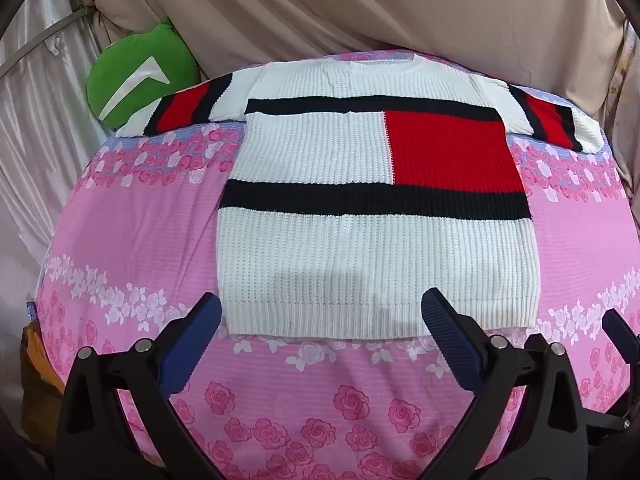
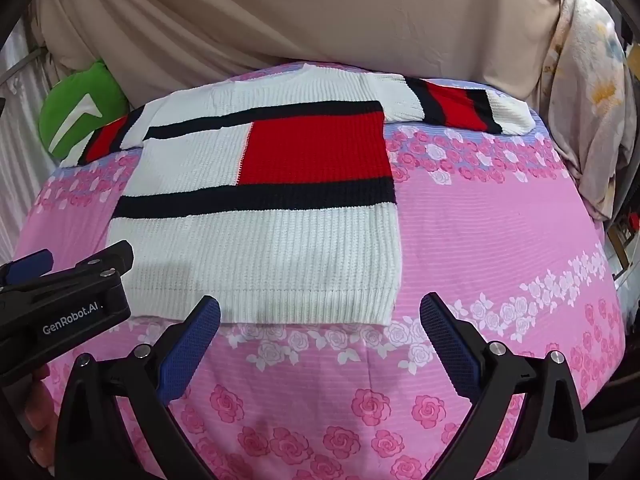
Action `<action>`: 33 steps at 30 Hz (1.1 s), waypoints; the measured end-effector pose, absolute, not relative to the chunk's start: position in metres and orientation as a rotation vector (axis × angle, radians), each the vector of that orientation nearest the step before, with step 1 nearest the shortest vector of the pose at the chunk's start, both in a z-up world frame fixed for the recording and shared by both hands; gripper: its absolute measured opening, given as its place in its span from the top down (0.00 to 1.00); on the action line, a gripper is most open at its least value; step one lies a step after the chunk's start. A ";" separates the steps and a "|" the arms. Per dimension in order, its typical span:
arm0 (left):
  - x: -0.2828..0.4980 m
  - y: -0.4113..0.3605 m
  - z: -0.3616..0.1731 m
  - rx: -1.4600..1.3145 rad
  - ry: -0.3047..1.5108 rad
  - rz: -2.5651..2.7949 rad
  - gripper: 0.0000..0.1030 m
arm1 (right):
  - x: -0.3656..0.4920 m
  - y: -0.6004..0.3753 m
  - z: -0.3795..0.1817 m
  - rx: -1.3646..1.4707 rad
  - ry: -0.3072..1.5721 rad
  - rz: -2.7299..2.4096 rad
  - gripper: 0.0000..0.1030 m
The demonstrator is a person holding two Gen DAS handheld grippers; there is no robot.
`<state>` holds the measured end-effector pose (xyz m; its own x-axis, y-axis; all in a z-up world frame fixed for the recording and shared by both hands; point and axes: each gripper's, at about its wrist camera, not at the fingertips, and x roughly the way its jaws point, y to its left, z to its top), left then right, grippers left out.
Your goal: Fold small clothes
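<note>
Left wrist view is showing you the whole sweater (image 1: 372, 216) spread flat on the pink rose-print bed sheet (image 1: 132, 232), both sleeves reaching out sideways, the green cushion (image 1: 140, 76) sitting behind the left sleeve against the beige drape (image 1: 340, 12). Your left gripper (image 1: 322, 312) is hovering with jaws standing wide, nothing between them, its blue pads (image 1: 188, 344) straddling the ribbed hem. A bit of your right gripper (image 1: 618, 336) is poking in at the right edge.

Right wrist view is giving you what the left one isn't: a floral cloth (image 2: 588, 92) hanging at the far right, plus your left gripper's black body with the GenRobot.AI lettering at the left edge. Here the left sleeve is mostly cut down to a sliver. Your right gripper (image 2: 320, 316) is also gaping wide and empty, over the hem's right corner.

The sweater is pointing neck away from you, hem toward you; sleeves are running left-right.
</note>
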<state>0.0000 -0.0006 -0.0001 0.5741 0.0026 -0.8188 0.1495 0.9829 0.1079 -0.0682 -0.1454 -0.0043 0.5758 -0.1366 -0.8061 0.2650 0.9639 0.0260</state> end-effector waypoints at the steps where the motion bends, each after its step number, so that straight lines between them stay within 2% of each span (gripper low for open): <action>1: 0.000 -0.001 0.000 0.176 0.955 -0.084 0.05 | -0.069 -0.145 -0.005 0.147 0.928 -0.241 0.05; 33: 0.006 0.002 -0.013 0.204 0.994 -0.069 0.05 | -0.059 -0.150 -0.009 0.150 0.947 -0.250 0.05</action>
